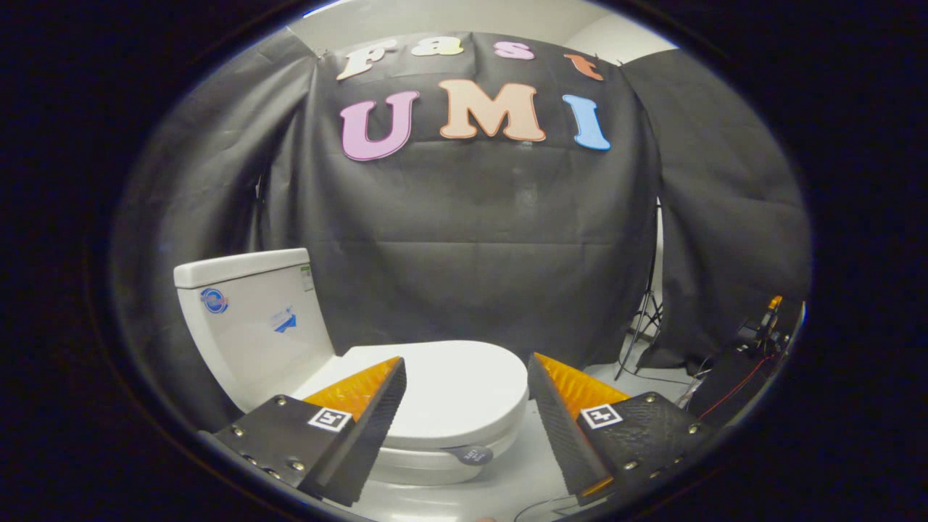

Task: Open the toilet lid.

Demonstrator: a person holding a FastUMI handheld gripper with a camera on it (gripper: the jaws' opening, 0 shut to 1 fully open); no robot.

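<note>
A white toilet stands ahead of me, seen from its side, with its tank (250, 319) at the left. Its white lid (457, 388) lies flat and closed over the seat, and the front rim points right. My gripper (466, 371) is open, its two fingers spread wide. The left finger (380, 409) overlaps the lid's near side, while the right finger (554, 413) sits just past the lid's front edge. Nothing is held between them. A small dark round tag (471, 454) sticks out under the lid's near rim.
Black cloth walls close the booth behind and beside the toilet. A light stand's tripod (645, 319) rises at the right, with dark equipment and cables (747, 362) on the pale floor (507, 478) beyond the right finger.
</note>
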